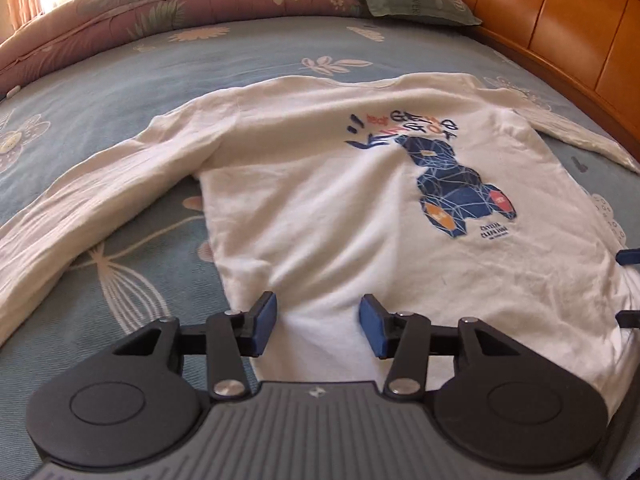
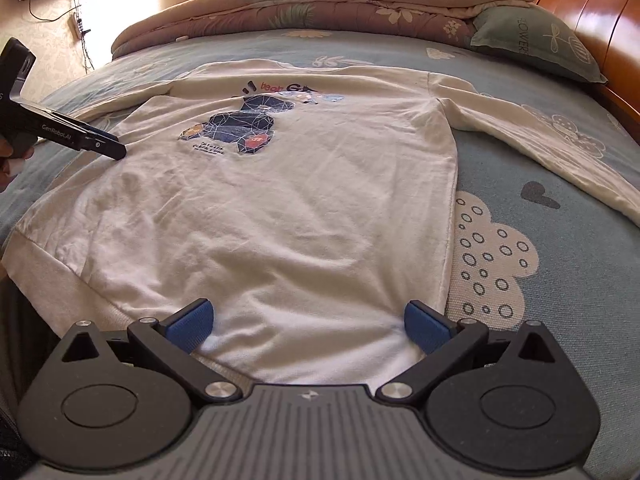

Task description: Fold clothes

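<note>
right now the white long-sleeved shirt (image 2: 280, 200) is lying flat on the bed (image 2: 560, 280), printed side up, with its hem nearest both tools. the right tool (image 2: 306, 326) is sitting wide, its blue pads (image 2: 426, 326) spread far apart with the hem band lying between them, nothing gripped. the left tool (image 1: 317, 330) is also standing apart, though narrower, hovering over the hem toward the shirt's left side; whether its pads (image 1: 370, 330) are touching the cloth is hard to tell. straight ahead of the right tool the bear print (image 2: 240, 128) is showing with its lettering. off to the right tool's right one sleeve (image 2: 540, 148) is stretching out across the blue patterned sheet; ahead and left of the left tool the other sleeve (image 1: 100, 200) is trailing down beside the body. beyond the shirt a folded quilt (image 2: 320, 12) is running along the far edge, a green pillow (image 2: 536, 40) resting against the wooden headboard (image 2: 600, 8).
</note>
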The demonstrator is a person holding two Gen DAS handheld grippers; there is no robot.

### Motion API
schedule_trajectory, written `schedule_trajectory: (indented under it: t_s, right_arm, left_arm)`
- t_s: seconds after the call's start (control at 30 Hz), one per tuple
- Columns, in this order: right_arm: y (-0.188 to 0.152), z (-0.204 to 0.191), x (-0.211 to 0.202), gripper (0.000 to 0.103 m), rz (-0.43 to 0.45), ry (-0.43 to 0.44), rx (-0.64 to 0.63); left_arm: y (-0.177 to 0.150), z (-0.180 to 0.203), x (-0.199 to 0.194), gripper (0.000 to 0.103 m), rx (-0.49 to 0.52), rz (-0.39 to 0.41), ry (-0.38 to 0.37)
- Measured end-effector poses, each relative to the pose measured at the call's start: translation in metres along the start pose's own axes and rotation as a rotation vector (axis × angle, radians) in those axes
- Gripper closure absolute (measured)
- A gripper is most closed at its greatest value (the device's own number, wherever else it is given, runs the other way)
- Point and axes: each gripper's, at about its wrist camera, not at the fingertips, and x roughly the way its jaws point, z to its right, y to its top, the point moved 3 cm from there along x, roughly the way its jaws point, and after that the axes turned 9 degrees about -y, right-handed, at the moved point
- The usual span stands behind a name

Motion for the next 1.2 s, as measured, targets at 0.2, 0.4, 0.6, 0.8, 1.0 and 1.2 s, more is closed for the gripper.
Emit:
schedule_trajectory:
  t_s: [0.2, 0.4, 0.6, 0.8, 1.0, 1.2]
  right_arm:
    - [0.000, -0.001, 0.000, 0.000, 0.009, -0.003, 0.004]
    - [-0.001, -0.001, 0.000, 0.000, 0.019, -0.006, 0.007]
    - [-0.001, -0.002, 0.000, 0.000, 0.022, -0.010, 0.009]
    - [0.020, -0.007, -0.002, 0.000, -0.020, 0.010, 0.020]
    - [0.086, -0.044, 0.009, 0.000, 0.082, 0.082, -0.111]
    - [0.143, -0.093, 0.070, 0.000, 0.136, 0.126, -0.241]
  left_arm:
    - [-0.005, 0.019, -0.031, 0.053, 0.048, 0.014, -0.087]
    - [-0.058, 0.048, -0.035, 0.050, 0.074, -0.105, -0.137]
    - [-0.074, 0.065, -0.058, 0.041, 0.187, -0.178, -0.088]
    - [-0.027, 0.065, -0.057, 0.037, 0.201, -0.023, -0.067]
    - [0.031, 0.033, -0.010, 0.037, 0.076, 0.065, -0.030]
    - [0.043, 0.008, 0.020, 0.038, 0.013, 0.065, -0.012]
